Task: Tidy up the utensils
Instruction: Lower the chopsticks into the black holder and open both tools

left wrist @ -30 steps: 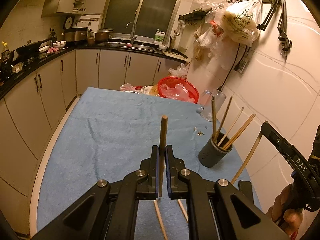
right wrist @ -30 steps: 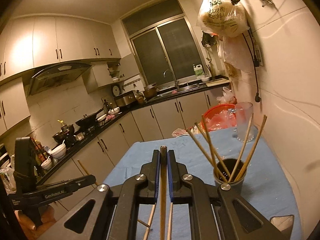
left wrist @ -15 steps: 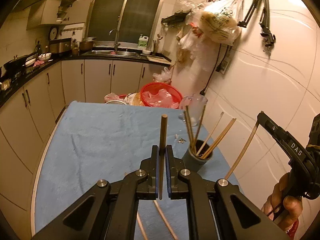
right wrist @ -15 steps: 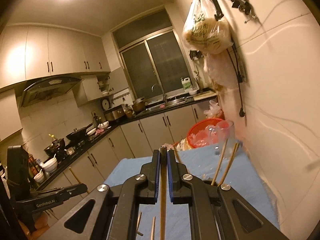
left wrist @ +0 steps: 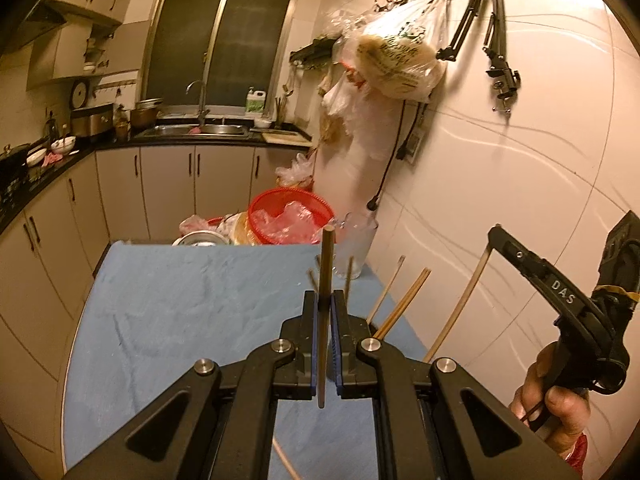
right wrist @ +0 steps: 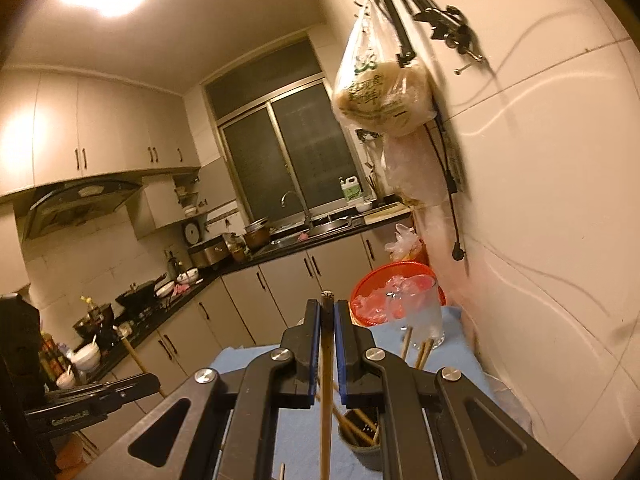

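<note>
My left gripper (left wrist: pixel 324 304) is shut on a dark wooden chopstick (left wrist: pixel 326 264) that stands nearly upright between its pads, above the blue cloth (left wrist: pixel 180 300). Several chopsticks (left wrist: pixel 402 304) poke out just behind its right finger; their holder is hidden in that view. In the right wrist view the dark holder cup (right wrist: pixel 362 454) sits below my right gripper (right wrist: pixel 327 308), which is shut on a long light chopstick (right wrist: pixel 326 400). The right gripper (left wrist: pixel 495 236) also shows at the right edge with its chopstick (left wrist: pixel 460 304). The left gripper (right wrist: pixel 150 380) appears low on the left.
A red basket (left wrist: pixel 288 216) and a clear glass cup (left wrist: pixel 356 244) stand at the table's far end near the white wall. A loose chopstick (left wrist: pixel 286 460) lies on the cloth under my left gripper. A hand (left wrist: pixel 556 400) grips the right tool. Kitchen counters run along the left.
Both grippers have risen with their chopsticks still clamped. The holder cup has slipped out of the left view behind the fingers and dropped low in the right view.
</note>
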`<act>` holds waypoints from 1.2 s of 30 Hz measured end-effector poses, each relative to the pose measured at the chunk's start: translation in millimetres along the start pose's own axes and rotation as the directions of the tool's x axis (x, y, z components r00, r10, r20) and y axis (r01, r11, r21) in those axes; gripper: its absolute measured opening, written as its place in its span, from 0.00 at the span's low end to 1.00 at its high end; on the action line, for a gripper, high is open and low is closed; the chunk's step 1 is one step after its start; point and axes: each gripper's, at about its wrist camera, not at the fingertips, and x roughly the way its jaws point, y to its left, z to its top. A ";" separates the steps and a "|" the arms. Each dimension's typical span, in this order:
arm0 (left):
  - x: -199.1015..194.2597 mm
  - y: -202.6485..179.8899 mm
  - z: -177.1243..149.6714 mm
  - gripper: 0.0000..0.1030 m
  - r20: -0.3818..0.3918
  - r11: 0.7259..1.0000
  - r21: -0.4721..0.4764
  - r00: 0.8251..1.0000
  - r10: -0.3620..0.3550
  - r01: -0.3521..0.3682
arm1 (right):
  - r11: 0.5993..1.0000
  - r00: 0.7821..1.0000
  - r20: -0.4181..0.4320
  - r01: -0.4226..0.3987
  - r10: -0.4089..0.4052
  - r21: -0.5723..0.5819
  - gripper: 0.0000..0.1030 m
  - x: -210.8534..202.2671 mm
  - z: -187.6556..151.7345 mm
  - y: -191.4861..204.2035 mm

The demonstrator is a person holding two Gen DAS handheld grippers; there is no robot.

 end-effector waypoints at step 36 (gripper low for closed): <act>123.3 -20.9 4.5 0.09 -0.119 0.999 0.010 0.992 -0.033 0.034 | 0.995 0.988 -0.114 0.102 -0.101 -0.003 0.10 107.1 -8.6 -45.1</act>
